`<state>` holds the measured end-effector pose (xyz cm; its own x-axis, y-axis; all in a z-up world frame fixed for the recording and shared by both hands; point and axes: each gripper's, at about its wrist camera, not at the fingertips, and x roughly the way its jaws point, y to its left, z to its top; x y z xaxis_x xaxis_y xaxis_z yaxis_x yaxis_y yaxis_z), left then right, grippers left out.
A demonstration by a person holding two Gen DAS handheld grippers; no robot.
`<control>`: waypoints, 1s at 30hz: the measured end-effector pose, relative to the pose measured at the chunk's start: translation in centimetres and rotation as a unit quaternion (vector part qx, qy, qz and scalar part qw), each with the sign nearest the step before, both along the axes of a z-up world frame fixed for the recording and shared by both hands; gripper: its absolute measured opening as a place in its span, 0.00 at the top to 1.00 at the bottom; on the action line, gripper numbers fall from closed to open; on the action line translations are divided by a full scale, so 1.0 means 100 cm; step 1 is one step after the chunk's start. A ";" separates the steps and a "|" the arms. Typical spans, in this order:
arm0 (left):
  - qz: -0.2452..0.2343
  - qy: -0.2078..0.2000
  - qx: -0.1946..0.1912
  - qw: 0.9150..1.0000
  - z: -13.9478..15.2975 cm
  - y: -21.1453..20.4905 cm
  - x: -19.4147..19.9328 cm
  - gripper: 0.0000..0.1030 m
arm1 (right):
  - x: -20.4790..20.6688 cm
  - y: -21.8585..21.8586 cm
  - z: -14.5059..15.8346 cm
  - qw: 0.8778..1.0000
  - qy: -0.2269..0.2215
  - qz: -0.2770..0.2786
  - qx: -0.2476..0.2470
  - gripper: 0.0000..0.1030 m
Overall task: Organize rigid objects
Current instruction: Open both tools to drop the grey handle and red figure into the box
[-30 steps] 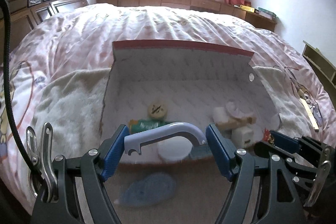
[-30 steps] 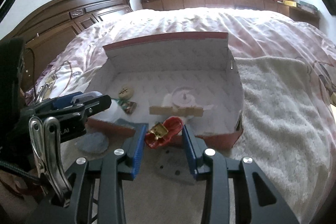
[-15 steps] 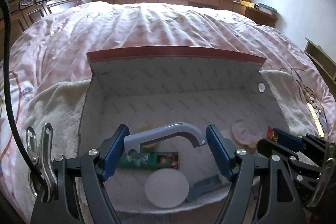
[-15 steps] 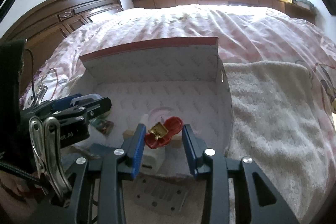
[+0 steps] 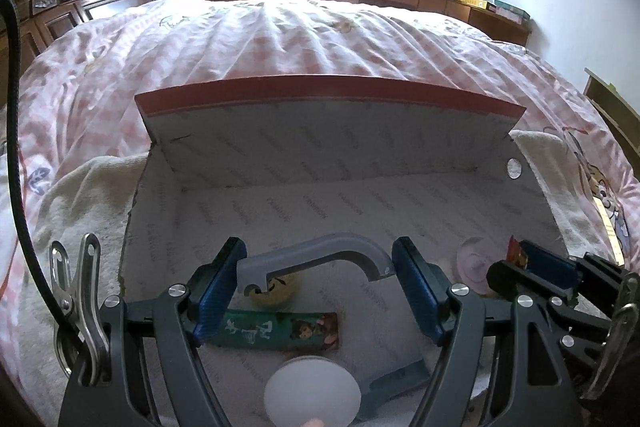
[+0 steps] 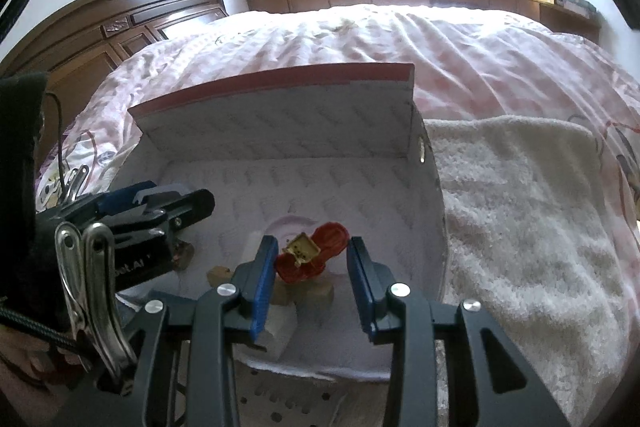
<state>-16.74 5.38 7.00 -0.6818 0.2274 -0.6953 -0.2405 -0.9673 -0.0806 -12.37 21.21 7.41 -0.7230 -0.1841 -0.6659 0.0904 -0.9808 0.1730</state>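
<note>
A cardboard box (image 5: 320, 131) with a red rim and white inside lies open on the bed. My left gripper (image 5: 316, 267) hangs over its near part, shut on a grey curved handle piece (image 5: 320, 251) that spans the blue pads. Below it lie a green wrapped bar (image 5: 276, 333), a yellow round face toy (image 5: 276, 291), a white disc (image 5: 312, 391) and a blue-grey flat piece (image 5: 396, 383). My right gripper (image 6: 312, 259) is shut on a red toy with a gold part (image 6: 328, 241), above wooden blocks (image 6: 320, 293) and a white block (image 6: 280, 325) in the box (image 6: 280, 123).
The box rests on a white fluffy towel (image 6: 520, 227) over a pink checked quilt (image 5: 300, 35). A dark wooden headboard (image 6: 120, 23) stands at the left. A grey perforated plate (image 6: 288, 399) lies just in front of the box. A pink round lid (image 5: 472, 259) sits at the box's right.
Both grippers have moved forward from in front of the box to over its inside, each keeping its object. The box now fills more of both views.
</note>
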 end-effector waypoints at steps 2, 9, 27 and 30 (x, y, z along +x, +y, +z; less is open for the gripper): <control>0.003 0.001 -0.005 1.000 -0.002 0.000 -0.002 0.25 | -0.002 0.000 0.000 1.000 0.000 0.000 0.001 0.64; 0.016 -0.004 -0.009 1.000 -0.007 -0.002 -0.006 0.25 | -0.003 0.001 -0.001 1.000 0.006 -0.002 -0.001 0.64; 0.020 0.004 -0.013 1.000 0.003 -0.004 0.005 0.20 | 0.006 0.001 0.004 1.000 0.015 -0.011 -0.011 0.38; 0.024 0.002 -0.014 1.000 0.005 -0.006 0.007 0.20 | 0.009 0.000 0.004 1.000 0.014 -0.011 -0.013 0.37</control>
<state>-16.06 4.79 7.47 -0.6946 0.1738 -0.6980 -0.1932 -0.9798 -0.0517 -11.45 21.26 7.84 -0.7454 -0.1844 -0.6406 0.0735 -0.9779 0.1960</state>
